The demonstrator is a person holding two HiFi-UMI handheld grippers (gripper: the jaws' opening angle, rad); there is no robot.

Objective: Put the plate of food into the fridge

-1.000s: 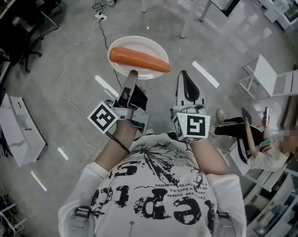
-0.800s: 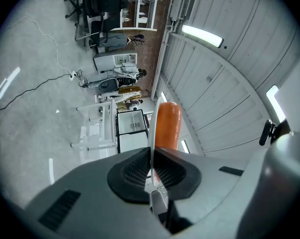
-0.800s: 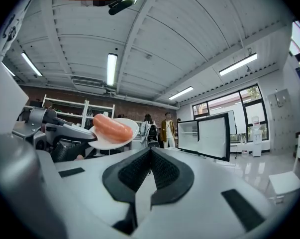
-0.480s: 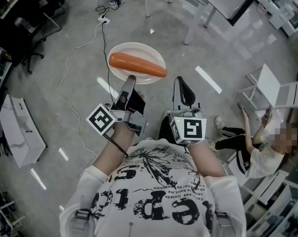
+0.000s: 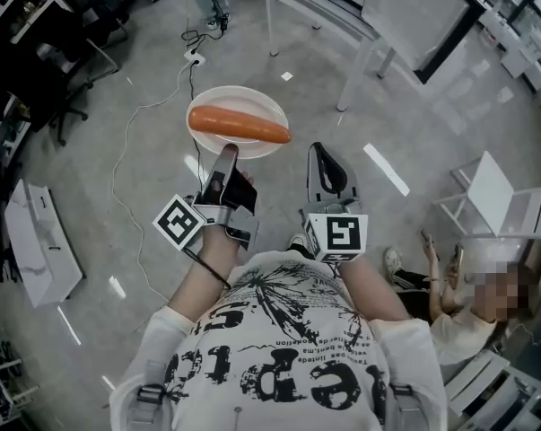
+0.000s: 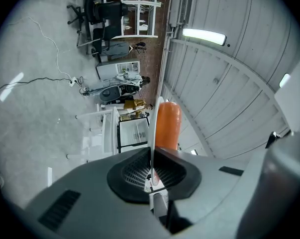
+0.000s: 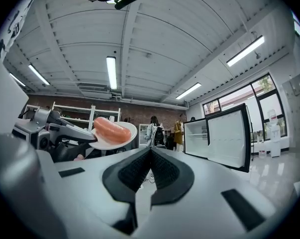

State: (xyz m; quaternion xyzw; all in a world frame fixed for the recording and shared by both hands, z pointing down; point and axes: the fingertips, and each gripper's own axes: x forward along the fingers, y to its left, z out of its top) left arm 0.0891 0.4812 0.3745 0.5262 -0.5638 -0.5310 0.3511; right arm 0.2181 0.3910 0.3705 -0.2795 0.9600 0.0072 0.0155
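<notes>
The only writing is the bold black print on the person's white T-shirt (image 5: 288, 330), upside down from here and not legible. Each gripper's cube bears a square black-and-white marker. The left gripper (image 5: 229, 151) is clamped on the near rim of a white plate (image 5: 218, 103), which carries a sausage (image 5: 239, 125) and hangs level above the grey polished concrete floor (image 5: 73, 178). The right gripper (image 5: 321, 149) is closed and empty. A white cable (image 5: 114, 164) trails over the floor. A small fridge (image 7: 197, 138) stands open across the room.

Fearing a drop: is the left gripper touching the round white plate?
Touching. The left gripper view shows the left gripper shut on the round white plate at its rim.
</notes>
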